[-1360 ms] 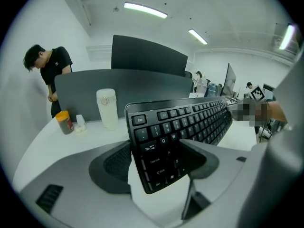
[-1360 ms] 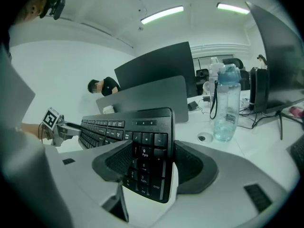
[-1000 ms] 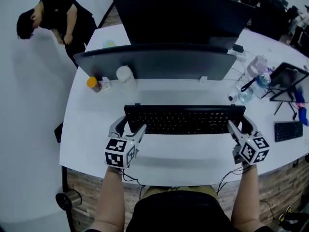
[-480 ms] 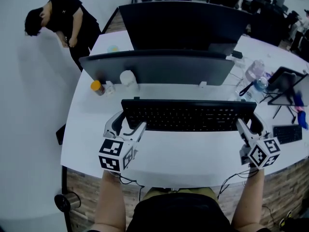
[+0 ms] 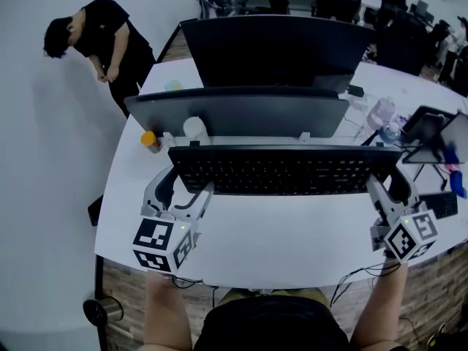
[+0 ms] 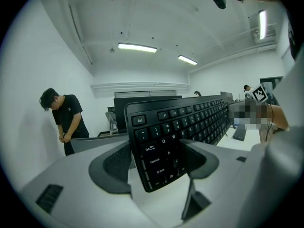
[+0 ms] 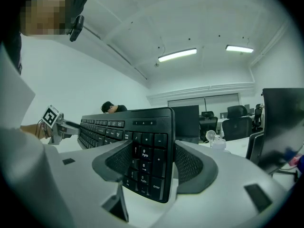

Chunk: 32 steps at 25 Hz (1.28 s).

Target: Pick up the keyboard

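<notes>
**Step in hand: two-point lift, keyboard**

- Position: keyboard [image 5: 281, 170] spans the centre of the head view, just in front of the monitor [image 5: 241, 112]. It appears clear of the desk [image 5: 278, 232].
- Left gripper [image 5: 181, 183], lower left: jaws clamp the keyboard's Esc/Caps end, one pad on the key face, one behind.
- Right gripper [image 5: 387, 184], lower right: jaws clamp the numpad end the same way. Neither gripper is empty.

**Procedure (recommended)**

1. Raise both ends at an equal rate and hold the board level. Uneven lift would likely twist it in the pads.
2. Do not vary the spacing between grippers. Pulling apart risks an end slipping out.
3. Maintain grip force. Pads bear on keycaps, so hold is prob. less firm than on a plain edge.
4. Watch the rear edge vs. the monitor and the orange-capped bottle [image 5: 150, 141], left of centre.
</notes>
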### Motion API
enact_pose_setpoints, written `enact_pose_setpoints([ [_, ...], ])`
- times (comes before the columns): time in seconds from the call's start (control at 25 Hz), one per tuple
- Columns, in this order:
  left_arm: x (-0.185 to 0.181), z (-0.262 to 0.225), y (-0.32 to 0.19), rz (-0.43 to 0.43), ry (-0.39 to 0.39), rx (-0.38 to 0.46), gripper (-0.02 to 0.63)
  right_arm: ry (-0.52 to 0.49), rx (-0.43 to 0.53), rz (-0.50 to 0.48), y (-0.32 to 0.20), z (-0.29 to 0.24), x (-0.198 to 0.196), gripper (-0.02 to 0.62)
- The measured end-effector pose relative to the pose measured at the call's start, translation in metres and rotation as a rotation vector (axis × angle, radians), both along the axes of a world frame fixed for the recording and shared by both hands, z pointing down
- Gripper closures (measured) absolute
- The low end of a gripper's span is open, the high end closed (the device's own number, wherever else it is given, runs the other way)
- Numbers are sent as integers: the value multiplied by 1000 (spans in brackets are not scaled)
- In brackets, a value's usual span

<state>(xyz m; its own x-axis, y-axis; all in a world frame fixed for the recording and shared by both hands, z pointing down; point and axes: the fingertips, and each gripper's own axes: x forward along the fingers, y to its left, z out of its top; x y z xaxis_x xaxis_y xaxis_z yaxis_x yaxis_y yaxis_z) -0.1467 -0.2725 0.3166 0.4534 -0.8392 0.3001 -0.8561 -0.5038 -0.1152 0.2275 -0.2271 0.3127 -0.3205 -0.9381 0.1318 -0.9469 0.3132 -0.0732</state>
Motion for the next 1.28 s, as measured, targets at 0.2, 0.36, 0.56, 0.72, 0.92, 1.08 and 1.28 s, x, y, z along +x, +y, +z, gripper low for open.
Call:
enact_pose_setpoints([
  [0.2, 0, -27, 5, -8, -13, 50, 288, -7, 39, -11, 2, -20, 0, 317],
  [0.36, -1, -42, 11, -14, -19, 87, 290, -24, 68, -12, 5, -28, 0, 318],
  [0.56, -2, -53, 13, -19, -19, 117, 288, -30, 113, -1, 8, -37, -1, 318],
  [0.72, 0, -54, 15, -15, -13, 121, 290, -25, 118, -1, 9, -41, 2, 318],
  [0.92, 0, -55, 16, -19, -10, 126, 288, -21, 125, -1, 10, -43, 1, 318],
  [1.08, -2, -56, 17, -18, -7, 128, 290, -18, 125, 1, 13, -44, -1, 318],
  [1.28, 4, -57, 21, -15, -8, 128, 288, -22, 122, 3, 17, -43, 4, 318],
])
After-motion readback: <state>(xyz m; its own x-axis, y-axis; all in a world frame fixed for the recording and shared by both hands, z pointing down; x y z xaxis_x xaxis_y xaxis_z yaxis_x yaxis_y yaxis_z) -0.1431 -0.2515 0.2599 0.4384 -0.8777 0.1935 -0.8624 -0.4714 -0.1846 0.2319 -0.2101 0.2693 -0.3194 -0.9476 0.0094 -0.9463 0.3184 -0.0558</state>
